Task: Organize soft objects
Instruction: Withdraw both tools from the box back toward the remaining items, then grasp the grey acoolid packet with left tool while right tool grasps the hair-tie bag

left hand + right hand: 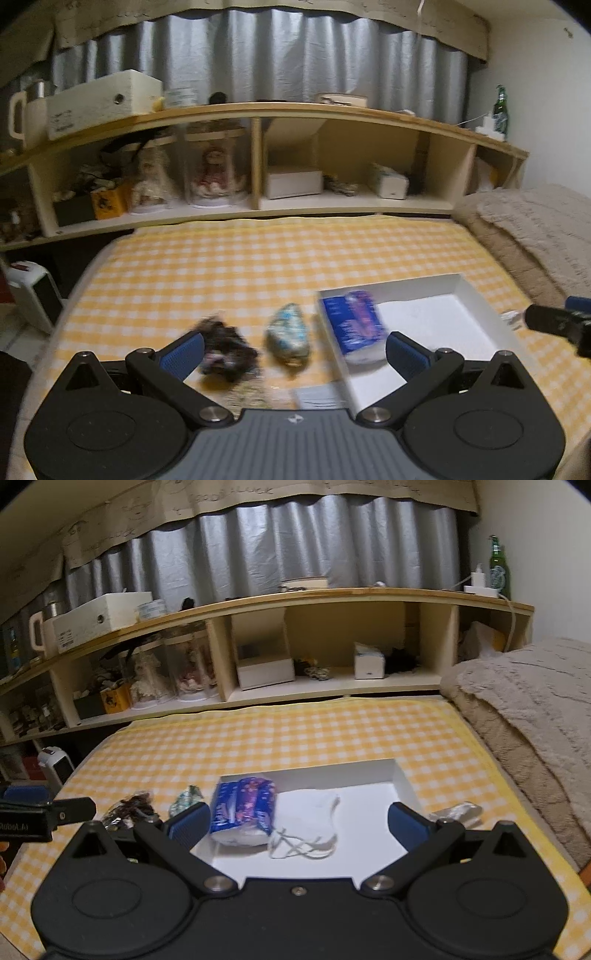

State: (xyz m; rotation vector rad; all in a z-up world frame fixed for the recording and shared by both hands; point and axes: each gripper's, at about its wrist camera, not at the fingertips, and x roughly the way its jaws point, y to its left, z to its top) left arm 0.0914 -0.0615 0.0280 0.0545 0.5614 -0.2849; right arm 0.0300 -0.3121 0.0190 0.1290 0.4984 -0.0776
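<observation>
A white shallow box lies on the yellow checked bed cover. Inside it are a blue tissue pack and a white face mask. Left of the box lie a pale blue-green packet and a dark crinkly packet. My left gripper is open and empty, low over the two packets and the box's left edge. My right gripper is open and empty over the box, with the tissue pack and mask between its fingers.
A silvery wrapper lies right of the box. A beige blanket is piled at the right. A wooden shelf unit with dolls and boxes stands behind the bed. A white heater stands at the left.
</observation>
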